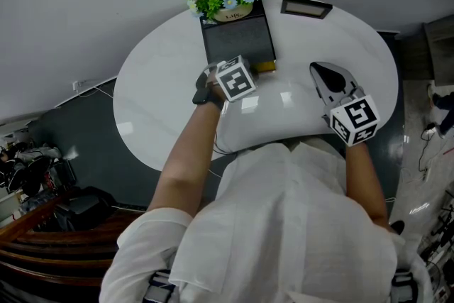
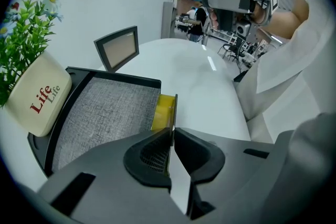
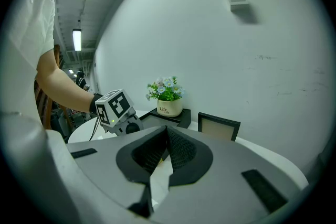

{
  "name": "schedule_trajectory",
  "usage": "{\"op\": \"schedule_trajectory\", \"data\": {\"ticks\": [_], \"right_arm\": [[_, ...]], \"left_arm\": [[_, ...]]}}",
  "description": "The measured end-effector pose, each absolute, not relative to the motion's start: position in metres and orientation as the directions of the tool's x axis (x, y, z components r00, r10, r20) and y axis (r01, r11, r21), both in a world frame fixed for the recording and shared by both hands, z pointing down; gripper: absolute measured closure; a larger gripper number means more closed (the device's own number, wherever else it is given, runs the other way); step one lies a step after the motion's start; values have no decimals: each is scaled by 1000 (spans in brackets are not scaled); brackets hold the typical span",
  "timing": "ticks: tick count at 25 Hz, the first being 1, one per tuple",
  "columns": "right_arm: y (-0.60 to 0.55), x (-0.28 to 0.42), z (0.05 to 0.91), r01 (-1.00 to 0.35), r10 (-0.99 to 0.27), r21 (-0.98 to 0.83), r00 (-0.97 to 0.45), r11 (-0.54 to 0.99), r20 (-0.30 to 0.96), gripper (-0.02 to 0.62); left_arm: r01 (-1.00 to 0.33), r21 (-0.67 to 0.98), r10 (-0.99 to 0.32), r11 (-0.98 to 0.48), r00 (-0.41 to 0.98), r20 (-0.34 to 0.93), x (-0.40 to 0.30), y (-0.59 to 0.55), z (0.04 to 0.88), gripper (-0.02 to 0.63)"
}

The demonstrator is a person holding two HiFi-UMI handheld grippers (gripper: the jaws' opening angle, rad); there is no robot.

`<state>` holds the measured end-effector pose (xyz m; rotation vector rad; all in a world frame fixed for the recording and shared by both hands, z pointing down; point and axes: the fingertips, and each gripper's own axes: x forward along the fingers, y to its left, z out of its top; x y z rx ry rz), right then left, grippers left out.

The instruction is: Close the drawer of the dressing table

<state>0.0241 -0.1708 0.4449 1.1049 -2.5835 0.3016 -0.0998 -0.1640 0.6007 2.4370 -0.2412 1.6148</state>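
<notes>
My left gripper pinches the yellow drawer front by its thin edge; a crooked push could slip off. Right gripper hangs closed, empty.

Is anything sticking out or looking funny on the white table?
Yes: the drawer sticks partway out of the black box, showing its yellow inside. The left hand-held gripper is shut on the drawer's front edge. Nothing looks spilled or broken.
</notes>
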Motion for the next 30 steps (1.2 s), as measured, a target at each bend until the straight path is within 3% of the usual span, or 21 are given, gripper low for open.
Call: {"op": "schedule_trajectory", "data": {"ticks": [14, 20, 30], "right_arm": [[-171, 16, 442, -718, -656, -68, -666, 693, 355, 586], [-167, 15, 442, -716, -653, -68, -668, 695, 358, 586], [-165, 18, 445, -719, -652, -67, -662, 692, 369, 586]], "left_arm": [[-230, 7, -90, -973, 409, 908, -105, -158, 582, 497], [-208, -76, -157, -975, 406, 900, -108, -173, 578, 411], [-194, -135, -198, -972, 355, 914, -110, -181, 590, 400]]}}
